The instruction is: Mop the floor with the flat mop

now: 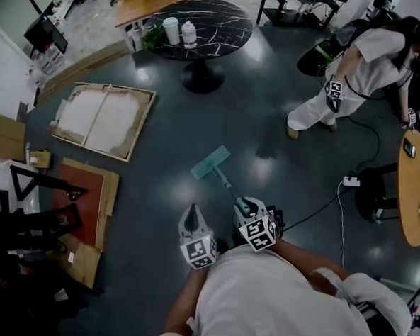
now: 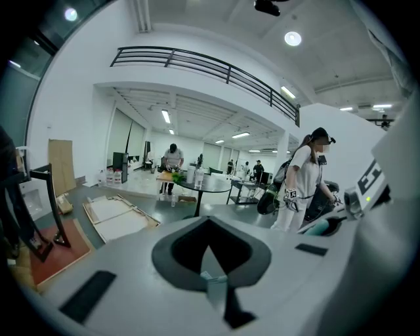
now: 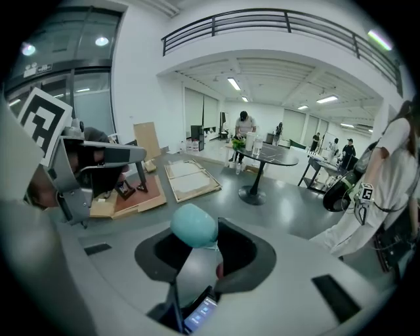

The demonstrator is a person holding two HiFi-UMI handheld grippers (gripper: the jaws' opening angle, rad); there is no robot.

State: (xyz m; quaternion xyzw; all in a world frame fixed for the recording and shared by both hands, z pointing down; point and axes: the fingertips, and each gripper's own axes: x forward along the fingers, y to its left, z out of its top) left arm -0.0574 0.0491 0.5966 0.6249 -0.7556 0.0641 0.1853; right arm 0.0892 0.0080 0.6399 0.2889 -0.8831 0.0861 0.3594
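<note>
Teal flat mop (image 1: 211, 163) looks light, stiff-poled, probably slippery; at lower centre the right gripper (image 1: 246, 208) clamps its jaws on the pole's top end, the left gripper (image 1: 191, 219) has jaws closed, empty, free to grip lower

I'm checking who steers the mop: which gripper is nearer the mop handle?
Right. The right gripper has its jaws on the mop handle, at its teal top end. The left gripper sits beside it to the left, clear of the handle, jaws together and empty.
</note>
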